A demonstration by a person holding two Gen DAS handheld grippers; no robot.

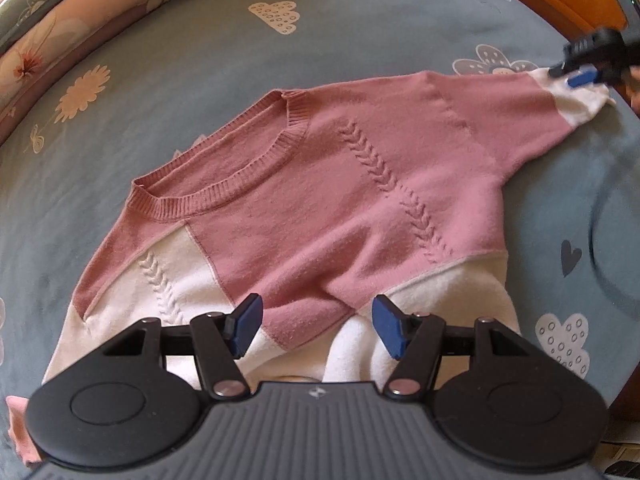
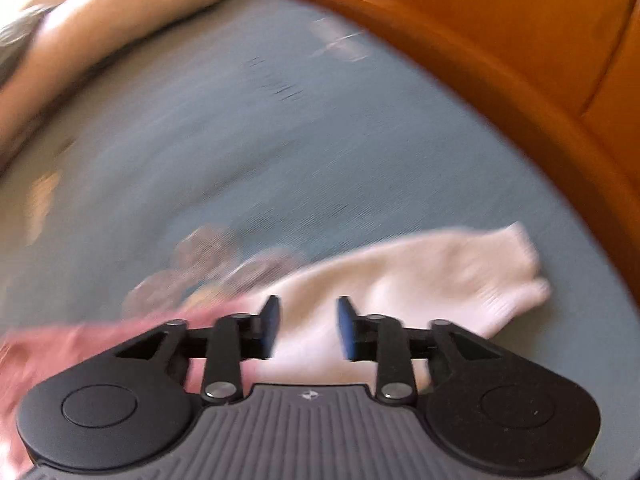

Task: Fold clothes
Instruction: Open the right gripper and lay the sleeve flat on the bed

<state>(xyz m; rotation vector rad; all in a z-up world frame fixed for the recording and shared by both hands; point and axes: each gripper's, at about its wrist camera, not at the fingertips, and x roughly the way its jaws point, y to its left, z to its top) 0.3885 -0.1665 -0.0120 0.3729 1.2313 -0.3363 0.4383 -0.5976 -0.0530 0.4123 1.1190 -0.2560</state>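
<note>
A pink and white knit sweater lies front up on the blue-grey bedsheet, neckline to the left, one sleeve stretched out to the far right. My left gripper stands open over the white hem near me, nothing between its blue pads. In the left wrist view my right gripper hovers at the white cuff of the stretched sleeve. The right wrist view is blurred by motion: the right gripper is open above the white cuff, with the pink sleeve trailing left.
The sheet carries flower, cloud and heart prints. A floral pillow or duvet edge runs along the far left. An orange wooden bed frame curves along the right, close to the cuff.
</note>
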